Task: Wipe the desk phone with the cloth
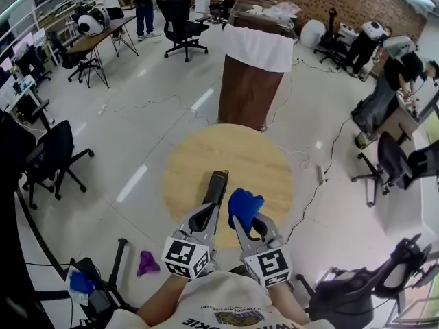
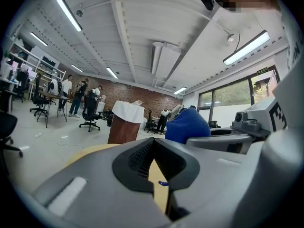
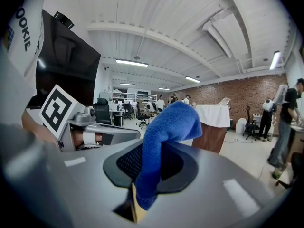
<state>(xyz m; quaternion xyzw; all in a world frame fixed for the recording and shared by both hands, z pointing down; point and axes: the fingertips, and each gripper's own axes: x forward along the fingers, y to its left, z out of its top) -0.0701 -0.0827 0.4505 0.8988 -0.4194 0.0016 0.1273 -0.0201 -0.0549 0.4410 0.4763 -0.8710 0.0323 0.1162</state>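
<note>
A dark slim desk phone (image 1: pixel 217 185) lies on the round wooden table (image 1: pixel 254 160), just beyond the tips of my left gripper (image 1: pixel 209 210). I cannot tell whether they touch. In the left gripper view my left gripper (image 2: pixel 152 144) is shut, with only the table top showing in the slot below its tips. My right gripper (image 1: pixel 241 219) is beside it on the right, shut on a blue cloth (image 1: pixel 245 205). The cloth (image 3: pixel 164 137) bunches up out of the closed right gripper (image 3: pixel 156 148). The same cloth (image 2: pixel 187 126) shows in the left gripper view. The phone appears in neither gripper view.
A brown pedestal draped in white (image 1: pixel 250 81) stands behind the table. Office chairs (image 1: pixel 55 156) are on the left, another chair (image 1: pixel 391 163) on the right. A purple rag (image 1: pixel 147 262) lies on the floor at lower left. People stand and work at desks around the room's edges.
</note>
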